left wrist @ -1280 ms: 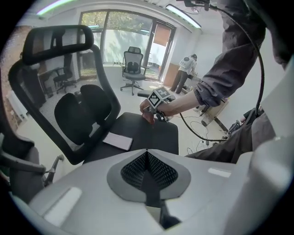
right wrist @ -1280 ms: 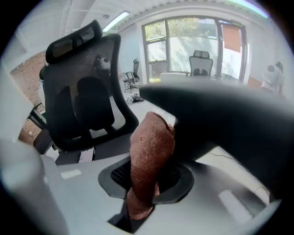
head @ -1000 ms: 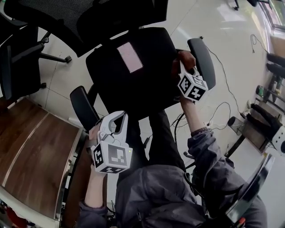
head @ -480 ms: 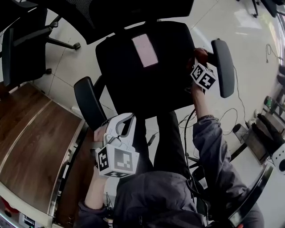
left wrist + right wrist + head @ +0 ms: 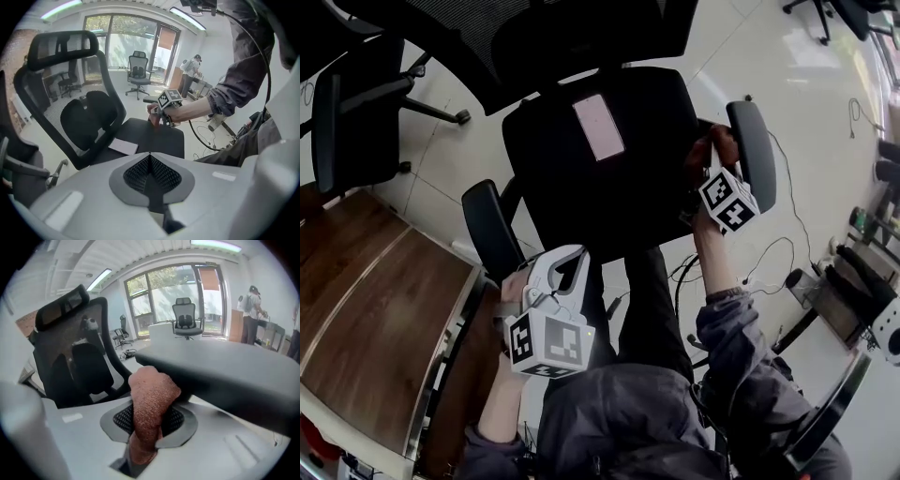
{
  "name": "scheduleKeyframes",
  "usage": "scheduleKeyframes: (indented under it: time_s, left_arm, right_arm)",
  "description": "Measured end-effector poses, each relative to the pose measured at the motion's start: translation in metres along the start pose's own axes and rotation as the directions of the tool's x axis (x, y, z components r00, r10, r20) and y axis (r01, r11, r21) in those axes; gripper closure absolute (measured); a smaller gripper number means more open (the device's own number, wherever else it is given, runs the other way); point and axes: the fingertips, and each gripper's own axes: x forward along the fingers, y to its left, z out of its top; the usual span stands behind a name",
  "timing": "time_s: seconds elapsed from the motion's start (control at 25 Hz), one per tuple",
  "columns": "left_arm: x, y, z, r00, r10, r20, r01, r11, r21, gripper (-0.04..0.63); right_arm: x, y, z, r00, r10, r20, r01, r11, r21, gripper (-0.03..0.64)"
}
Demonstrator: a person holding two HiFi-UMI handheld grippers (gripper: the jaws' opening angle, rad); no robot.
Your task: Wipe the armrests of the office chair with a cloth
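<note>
- The left gripper [image 5: 150,157] has its jaws pressed together, with nothing between them.
- Just ahead of it stands a black mesh-backed office chair [image 5: 70,108], with a pale card [image 5: 123,146] lying on its seat.
- Past the seat, slightly to the right, the right gripper [image 5: 159,117] carries a reddish cloth [image 5: 153,121].
- Far ahead, a second chair [image 5: 138,75] stands by the windows.

**Room and Surroundings**

Floor [image 5: 441,159]: pale glossy tiles, with loose cables [image 5: 766,251] lying at the right. Wooden desk [image 5: 366,309]: lower left. Spare chair [image 5: 356,112]: upper left. Windows [image 5: 173,284]: tall glazing on the far wall, with a swivel chair [image 5: 186,315] before them. Ceiling lights [image 5: 99,276]: strip type, lit.
</note>
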Motion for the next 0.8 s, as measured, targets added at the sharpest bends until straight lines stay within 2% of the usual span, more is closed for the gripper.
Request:
scheduleKeyframes:
  time_s: [0.16, 0.48, 0.64, 0.8]
  left_arm:
    - [-0.002, 0.005, 0.001, 1.0, 0.005, 0.005, -0.005, 1.0, 0.007, 0.58]
    - [-0.002, 0.009, -0.025, 0.999, 0.01, -0.033, -0.01, 1.0, -0.007, 0.58]
    - [0.001, 0.008, -0.031, 0.999, 0.011, -0.046, -0.011, 1.0, -0.016, 0.58]
    - [0.002, 0.0, -0.022, 0.999, 0.004, -0.045, -0.005, 1.0, -0.009, 0.58]
  right_arm:
    - [-0.001, -0.001, -0.004, 1.0, -0.001, 0.006, 0.001, 1.0, -0.016, 0.529]
    - [0.057, -0.035, -0.047, 0.991, -0.078, -0.107, 0.063, 0.989, -0.137, 0.529]
    - [0.068, -0.036, -0.055, 0.989, -0.076, -0.13, 0.059, 0.989, -0.133, 0.529]
    - [0.047, -0.028, -0.041, 0.993, -0.063, -0.098, 0.051, 0.991, -0.12, 0.529]
